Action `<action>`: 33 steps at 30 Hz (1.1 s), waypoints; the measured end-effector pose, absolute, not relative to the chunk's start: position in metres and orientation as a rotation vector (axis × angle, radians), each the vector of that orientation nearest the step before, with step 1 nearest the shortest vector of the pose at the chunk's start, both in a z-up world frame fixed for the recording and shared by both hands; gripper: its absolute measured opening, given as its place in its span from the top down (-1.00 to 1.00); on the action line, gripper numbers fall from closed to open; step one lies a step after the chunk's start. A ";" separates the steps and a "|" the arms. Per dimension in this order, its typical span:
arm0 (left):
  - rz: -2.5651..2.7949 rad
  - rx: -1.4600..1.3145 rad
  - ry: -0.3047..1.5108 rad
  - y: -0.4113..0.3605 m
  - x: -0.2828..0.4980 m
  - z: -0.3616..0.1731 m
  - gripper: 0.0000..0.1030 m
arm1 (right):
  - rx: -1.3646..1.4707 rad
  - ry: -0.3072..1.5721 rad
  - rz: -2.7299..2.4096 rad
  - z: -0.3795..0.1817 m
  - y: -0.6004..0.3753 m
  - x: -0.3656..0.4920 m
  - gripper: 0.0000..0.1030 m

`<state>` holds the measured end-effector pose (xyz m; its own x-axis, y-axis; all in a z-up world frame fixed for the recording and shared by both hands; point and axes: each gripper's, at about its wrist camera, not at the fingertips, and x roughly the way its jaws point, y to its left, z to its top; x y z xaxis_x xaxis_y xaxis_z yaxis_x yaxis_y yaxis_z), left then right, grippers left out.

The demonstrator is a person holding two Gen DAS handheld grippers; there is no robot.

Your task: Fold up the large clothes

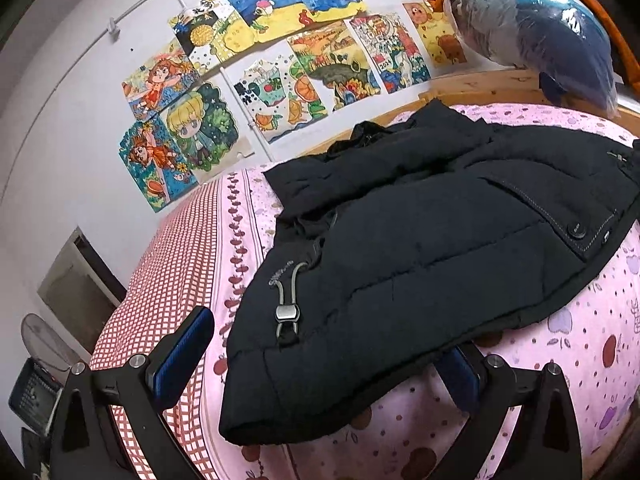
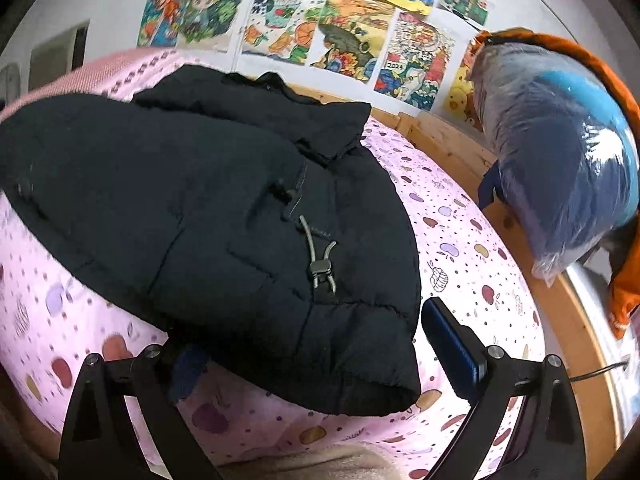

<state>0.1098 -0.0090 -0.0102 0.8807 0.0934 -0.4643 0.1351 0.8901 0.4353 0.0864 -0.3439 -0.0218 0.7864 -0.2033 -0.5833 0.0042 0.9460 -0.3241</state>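
Both grippers sit at the near hem of the black jacket [image 1: 400,240], which lies folded on the pink bedsheet [image 1: 580,340]. Left gripper [image 1: 320,364] stands spread wide, one finger tucked under the hem; right gripper [image 2: 316,344] is likewise wide, straddling a corner. Colourful drawings [image 1: 280,60] cover the wall beyond the bed.

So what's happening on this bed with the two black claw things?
A person is folding a black padded jacket on a pink bedsheet, using a handheld gripper in each hand. The left gripper and right gripper each have open jaws straddling a bottom corner of the hem, not yet clamped. The jacket looks partly folded.
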 end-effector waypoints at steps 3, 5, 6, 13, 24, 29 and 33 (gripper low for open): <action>-0.023 0.488 0.483 -0.011 0.110 -0.008 -0.99 | -0.325 0.639 -0.132 -0.021 -0.344 0.088 -0.85; -0.025 0.498 0.475 -0.011 0.110 -0.007 -0.99 | -0.364 0.621 -0.150 -0.022 -0.340 0.087 -0.85; -0.025 0.503 0.470 -0.012 0.110 -0.007 -0.99 | -0.398 0.613 -0.162 -0.024 -0.337 0.087 -0.85; -0.016 0.531 0.440 -0.013 0.107 -0.009 -0.99 | -0.651 0.549 -0.222 -0.035 -0.306 0.081 -0.85; -0.030 0.602 0.368 -0.022 0.097 -0.011 -0.61 | -0.573 0.502 -0.149 -0.022 -0.304 0.069 0.01; -0.078 0.653 0.347 -0.032 0.090 -0.013 0.02 | -0.582 0.494 -0.103 -0.024 -0.296 0.068 0.56; -0.121 0.658 0.339 -0.039 0.093 -0.002 0.47 | -0.522 0.478 -0.094 -0.012 -0.298 0.069 0.64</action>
